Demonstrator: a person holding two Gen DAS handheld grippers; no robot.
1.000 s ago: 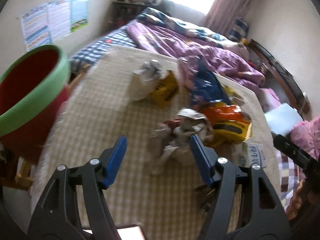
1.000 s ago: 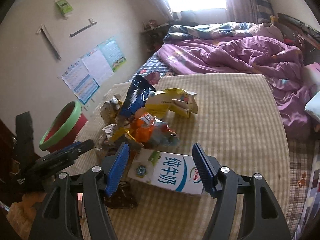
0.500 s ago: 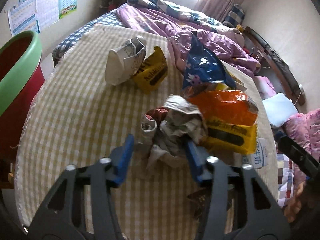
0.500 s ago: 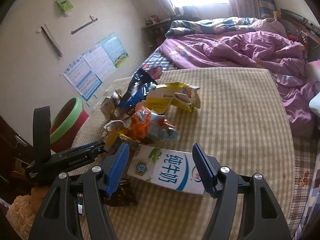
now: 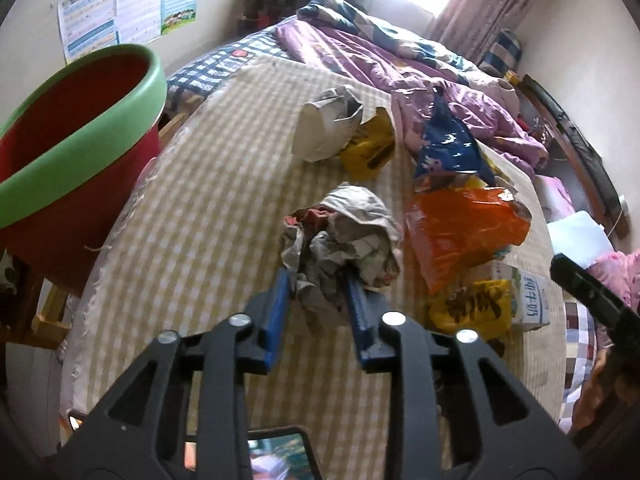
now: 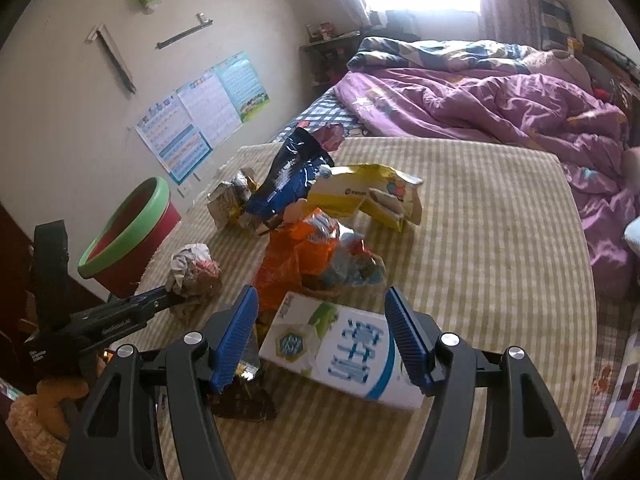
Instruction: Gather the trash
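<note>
My left gripper (image 5: 316, 284) pinched crumpled grey paper wad (image 5: 344, 236) by near edge; could tear, slip before far-left red green-rimmed bucket (image 5: 76, 136). Right gripper (image 6: 322, 332) gaped wide.

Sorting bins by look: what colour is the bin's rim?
Green, over a red body; the bin shows best in the left wrist view.

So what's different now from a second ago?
The left gripper moved forward and closed its fingers on the crumpled paper wad, which it had only been approaching. The right gripper still hovers open around the milk carton; the red bin hasn't moved.
</note>
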